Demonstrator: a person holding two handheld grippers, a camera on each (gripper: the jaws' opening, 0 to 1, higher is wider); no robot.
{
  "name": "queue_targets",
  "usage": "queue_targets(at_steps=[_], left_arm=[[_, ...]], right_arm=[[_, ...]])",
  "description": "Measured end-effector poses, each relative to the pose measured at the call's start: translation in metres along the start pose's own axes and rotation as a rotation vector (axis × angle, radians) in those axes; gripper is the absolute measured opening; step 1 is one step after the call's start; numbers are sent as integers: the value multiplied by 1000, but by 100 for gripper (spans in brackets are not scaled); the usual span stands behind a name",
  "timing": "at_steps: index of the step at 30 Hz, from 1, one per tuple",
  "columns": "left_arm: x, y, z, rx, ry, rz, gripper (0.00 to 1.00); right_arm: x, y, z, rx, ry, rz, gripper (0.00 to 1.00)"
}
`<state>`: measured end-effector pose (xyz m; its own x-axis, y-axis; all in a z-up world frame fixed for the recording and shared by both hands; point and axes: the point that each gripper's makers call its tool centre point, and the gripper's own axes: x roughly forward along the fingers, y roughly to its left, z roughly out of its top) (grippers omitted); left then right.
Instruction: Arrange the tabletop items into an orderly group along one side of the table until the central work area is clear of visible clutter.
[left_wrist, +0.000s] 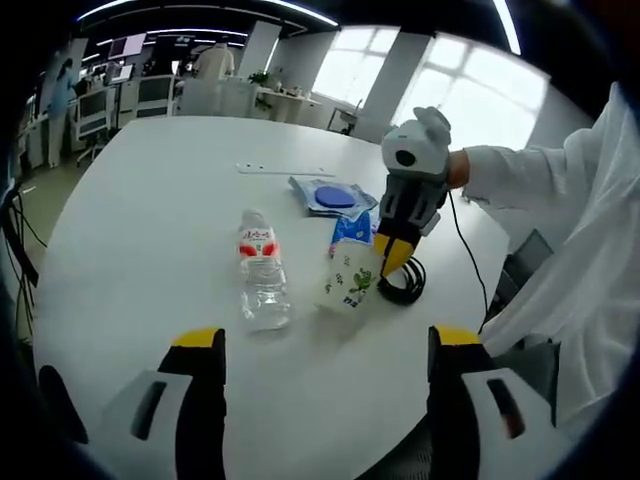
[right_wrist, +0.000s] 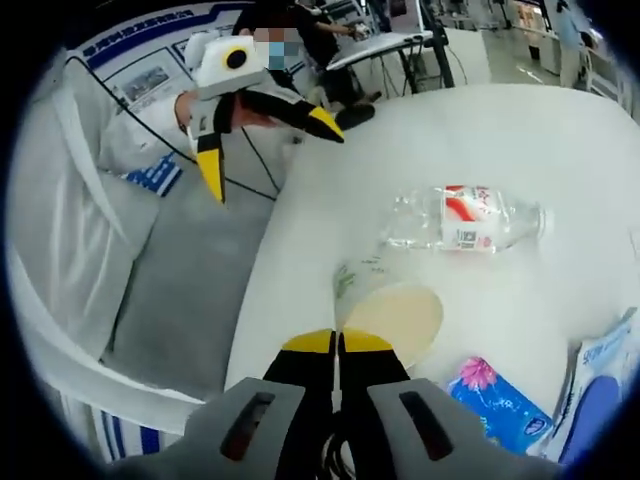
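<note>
The right tool (left_wrist: 392, 262) is pinching the rim of a paper cup (left_wrist: 349, 280) between its closed yellow tips, near the white table's (left_wrist: 150, 200) edge. The left tool (right_wrist: 270, 135) is hanging spread wide, holding nothing. A water bottle (left_wrist: 262, 272) is standing just beside the cup, with a blue tissue pack (left_wrist: 350, 228) behind.

clear glossy plastic bottle (left_wrist: 263, 275), matt paper cup (left_wrist: 350, 280), smooth white table (left_wrist: 150, 200).
</note>
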<state>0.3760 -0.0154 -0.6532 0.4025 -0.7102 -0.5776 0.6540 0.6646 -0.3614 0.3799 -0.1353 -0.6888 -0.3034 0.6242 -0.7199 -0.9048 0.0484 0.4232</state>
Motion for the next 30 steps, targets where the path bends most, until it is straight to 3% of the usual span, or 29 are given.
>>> queue_targets(at_steps=[16, 19, 30], left_arm=[[1, -1, 1, 5, -5, -17, 85], [0, 0, 1, 4, -9, -15, 84], [1, 2, 2, -1, -15, -17, 84]], right_arm=[[-50, -42, 6, -142, 95, -235, 0], [-59, -48, 13, -140, 86, -261, 0], [-91, -83, 16, -248, 209, -383, 0]])
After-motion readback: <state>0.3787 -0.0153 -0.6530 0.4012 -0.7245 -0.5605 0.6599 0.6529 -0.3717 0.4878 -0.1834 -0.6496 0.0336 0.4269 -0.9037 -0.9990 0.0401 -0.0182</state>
